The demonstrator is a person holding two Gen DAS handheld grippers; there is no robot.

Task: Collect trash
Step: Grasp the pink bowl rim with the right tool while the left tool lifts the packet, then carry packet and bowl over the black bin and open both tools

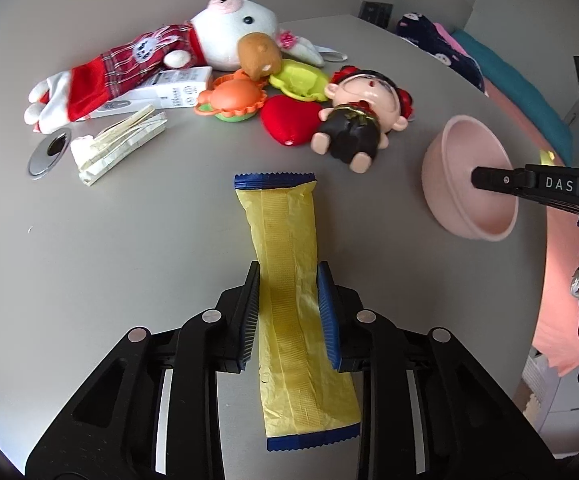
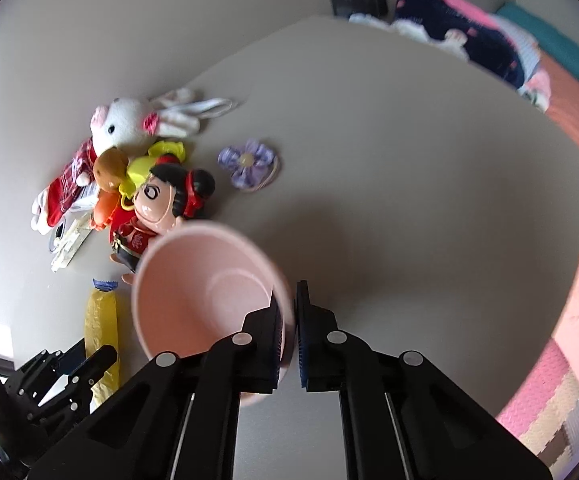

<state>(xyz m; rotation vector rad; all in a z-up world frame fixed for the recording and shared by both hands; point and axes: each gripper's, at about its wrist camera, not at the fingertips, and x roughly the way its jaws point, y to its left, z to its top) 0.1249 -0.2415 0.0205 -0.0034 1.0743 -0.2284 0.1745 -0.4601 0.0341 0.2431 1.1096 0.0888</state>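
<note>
Yellow crinkled snack wrapper with serrated blue ends (image 1: 289, 280) lies flat and lengthwise on the pale grey tabletop (image 1: 109, 240), and the left gripper (image 1: 289, 312) straddles its middle, a blue ribbed pad on each long edge, touching the foil; the jaws look closed onto it. No print shows on its upturned side. The right gripper (image 2: 289, 332) pinches the rim of a pale pink plastic bowl (image 2: 193, 292), one finger inside and one outside, holding it tilted above the table just right of the wrapper. From the left wrist view, white letters "DAS" stand on that gripper's black finger (image 1: 529, 184). Beyond the wrapper sits a cluster: a white plush rabbit in a red plaid dress (image 1: 169, 52), a white printed carton (image 1: 157, 92) with writing too small to read, a folded cream paper bundle (image 1: 117, 144), an orange plastic toy (image 1: 233, 100), a red heart (image 1: 289, 120) and a black-haired doll figurine (image 1: 357, 120). A purple fabric flower (image 2: 249, 162) lies apart.
</note>
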